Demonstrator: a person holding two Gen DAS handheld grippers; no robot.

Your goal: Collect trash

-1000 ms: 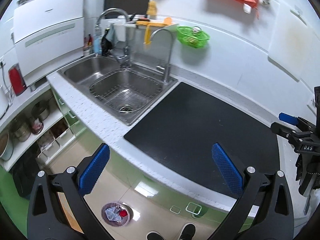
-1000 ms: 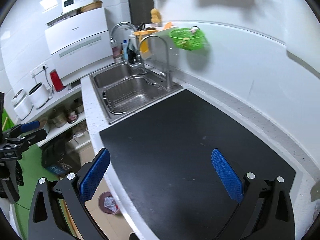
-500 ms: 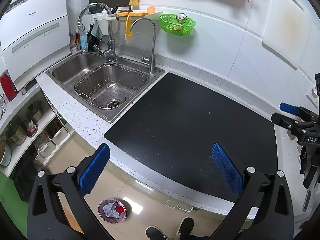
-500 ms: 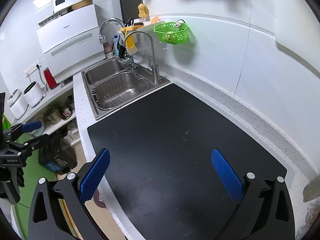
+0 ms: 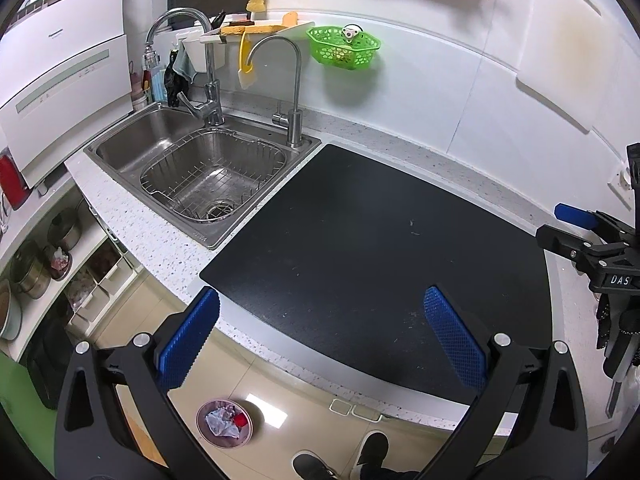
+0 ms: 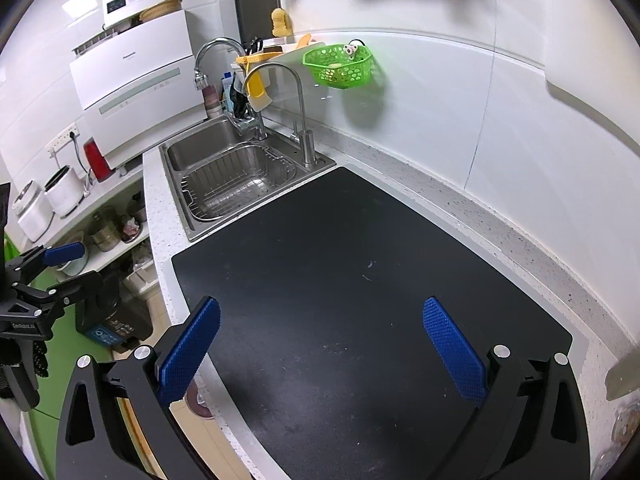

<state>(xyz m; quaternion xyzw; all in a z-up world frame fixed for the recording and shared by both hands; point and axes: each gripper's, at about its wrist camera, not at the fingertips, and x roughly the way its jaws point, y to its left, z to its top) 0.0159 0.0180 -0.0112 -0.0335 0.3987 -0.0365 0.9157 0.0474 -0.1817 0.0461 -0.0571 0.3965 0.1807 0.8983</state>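
Above one black mat (image 5: 384,248), two grippers, left (image 5: 320,336) and right (image 6: 320,344), fingers (image 5: 454,336) spread empty; one bin (image 5: 224,424) below.

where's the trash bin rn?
Left wrist view, bottom left: the trash bin stands on the floor below the counter edge, seen between the open left gripper fingers, near the person's shoes.

Ahead of the jaws and to their left, a steel sink (image 5: 188,168) holds a wire basket (image 5: 212,184). A green basket (image 5: 342,48) hangs on the wall beyond; a black mat (image 5: 360,248) lies directly ahead.
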